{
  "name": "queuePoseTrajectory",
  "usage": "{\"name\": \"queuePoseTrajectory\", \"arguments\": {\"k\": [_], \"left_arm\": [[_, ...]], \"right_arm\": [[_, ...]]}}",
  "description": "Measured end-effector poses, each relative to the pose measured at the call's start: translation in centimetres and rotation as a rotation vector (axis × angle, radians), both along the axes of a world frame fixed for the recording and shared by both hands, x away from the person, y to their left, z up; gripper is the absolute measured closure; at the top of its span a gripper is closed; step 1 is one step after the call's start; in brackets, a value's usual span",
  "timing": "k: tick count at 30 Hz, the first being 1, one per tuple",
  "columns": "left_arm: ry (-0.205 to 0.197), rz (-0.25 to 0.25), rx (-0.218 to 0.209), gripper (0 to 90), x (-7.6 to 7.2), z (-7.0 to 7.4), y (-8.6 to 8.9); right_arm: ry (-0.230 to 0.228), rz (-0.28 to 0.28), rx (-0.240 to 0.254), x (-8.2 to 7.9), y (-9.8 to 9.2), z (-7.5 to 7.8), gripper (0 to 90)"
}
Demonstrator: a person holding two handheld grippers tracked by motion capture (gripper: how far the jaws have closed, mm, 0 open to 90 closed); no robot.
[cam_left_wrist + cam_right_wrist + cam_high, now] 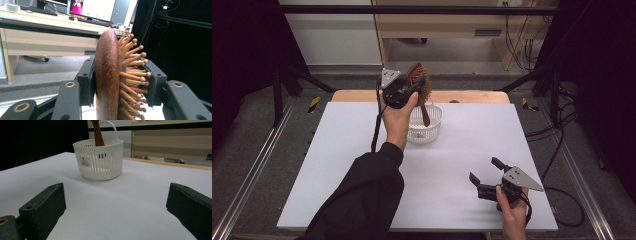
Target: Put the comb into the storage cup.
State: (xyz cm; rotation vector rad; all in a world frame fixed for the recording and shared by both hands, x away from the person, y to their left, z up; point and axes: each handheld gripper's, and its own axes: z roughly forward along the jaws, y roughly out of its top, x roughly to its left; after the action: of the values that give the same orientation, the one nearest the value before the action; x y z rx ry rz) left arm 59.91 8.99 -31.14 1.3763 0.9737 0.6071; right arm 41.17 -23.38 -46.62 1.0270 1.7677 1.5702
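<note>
A brown wooden hairbrush [419,82] with peg bristles is held above a white slatted basket [434,126] at the table's far middle, its handle reaching down into the basket. My left gripper [410,89] is shut on the brush head; in the left gripper view the pads clamp the brush [107,75] from its smooth back and its bristle side. My right gripper [485,171] rests low at the front right, jaws wide open with nothing between them. In the right gripper view the basket [100,161] stands ahead with the brush handle [97,133] sticking out of it.
The white table top [337,165] spreads around the basket, with a wooden strip [472,96] along its far edge. A black cable [375,131] hangs from my left gripper. A desk with monitors [92,8] stands beyond the table.
</note>
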Motion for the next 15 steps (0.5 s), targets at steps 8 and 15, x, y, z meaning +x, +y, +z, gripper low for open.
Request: {"name": "queuePoseTrajectory", "arguments": {"k": [8,15], "left_arm": [[0.001,0.001,0.009,50.8,0.04,-0.19,-0.11],[0.005,0.000,0.014,50.8,0.09,-0.47,-0.12]], "right_arm": [[-0.002,0.000,-0.001,0.02,-0.04,-0.01,3.1],[-0.001,0.001,0.000,0.02,-0.03,-0.01,3.1]]}}
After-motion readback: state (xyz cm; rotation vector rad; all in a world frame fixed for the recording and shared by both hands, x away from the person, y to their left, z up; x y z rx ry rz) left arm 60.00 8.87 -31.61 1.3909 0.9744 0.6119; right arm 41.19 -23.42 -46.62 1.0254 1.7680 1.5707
